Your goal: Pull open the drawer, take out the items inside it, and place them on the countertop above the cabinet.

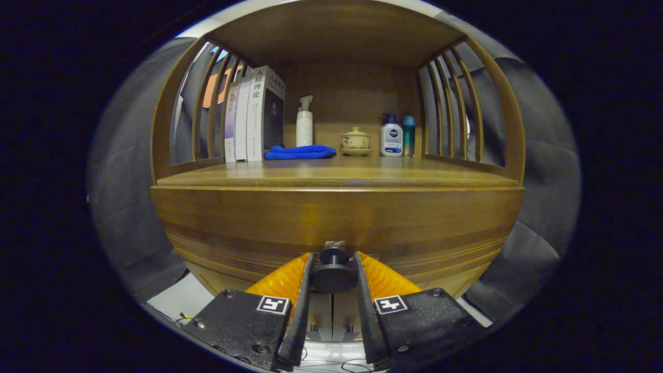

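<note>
1. We see the gripper point(334, 269) with its jaws narrowed around the dark round knob point(334, 272) of the drawer point(336, 228); both jaws appear to press on the sides of the knob.
2. The drawer front sits flush in the wooden cabinet point(497, 155), directly beyond the jaws; we see no gap, so its contents are hidden.
3. The surface point(336, 173) above the drawer lies just beyond and above the knob, between two slatted side panels.
4. At the far left of the surface, a row of books point(254, 116) stands upright.
5. Just right of the books, a folded blue cloth point(300, 152) lies flat, with a white pump bottle point(304, 124) standing behind it.
6. Right of centre, a lidded cup point(355, 141) rests on a saucer.
7. At the far right, a white lotion bottle point(391, 137) stands beside a teal bottle point(409, 135).
</note>
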Demonstrator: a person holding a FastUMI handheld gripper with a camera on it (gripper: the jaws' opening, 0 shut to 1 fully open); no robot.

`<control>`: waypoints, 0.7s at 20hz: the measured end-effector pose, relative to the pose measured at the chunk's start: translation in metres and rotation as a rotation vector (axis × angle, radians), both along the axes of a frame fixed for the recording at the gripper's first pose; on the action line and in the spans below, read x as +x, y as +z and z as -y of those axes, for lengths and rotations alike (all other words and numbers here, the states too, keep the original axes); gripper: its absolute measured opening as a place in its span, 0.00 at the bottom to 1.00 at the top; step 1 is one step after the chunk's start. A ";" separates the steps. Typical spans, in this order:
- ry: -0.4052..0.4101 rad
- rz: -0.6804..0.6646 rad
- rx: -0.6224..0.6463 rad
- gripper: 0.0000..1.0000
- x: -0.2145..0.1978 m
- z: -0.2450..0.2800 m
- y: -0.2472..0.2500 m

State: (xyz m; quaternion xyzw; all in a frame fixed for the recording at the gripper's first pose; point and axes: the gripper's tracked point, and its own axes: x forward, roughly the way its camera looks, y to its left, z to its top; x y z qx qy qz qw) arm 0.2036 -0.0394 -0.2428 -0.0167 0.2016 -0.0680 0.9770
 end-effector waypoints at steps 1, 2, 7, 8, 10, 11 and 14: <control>0.005 -0.005 0.011 0.45 -0.001 0.000 -0.001; 0.002 -0.011 0.030 0.43 -0.002 0.000 -0.001; -0.003 -0.024 0.007 0.39 -0.024 -0.003 0.001; -0.002 -0.025 0.008 0.39 -0.032 -0.004 0.002; 0.004 -0.025 0.010 0.39 -0.045 -0.005 0.004; 0.010 -0.024 0.008 0.39 -0.054 -0.006 0.004; 0.020 -0.023 -0.006 0.39 -0.080 -0.009 0.007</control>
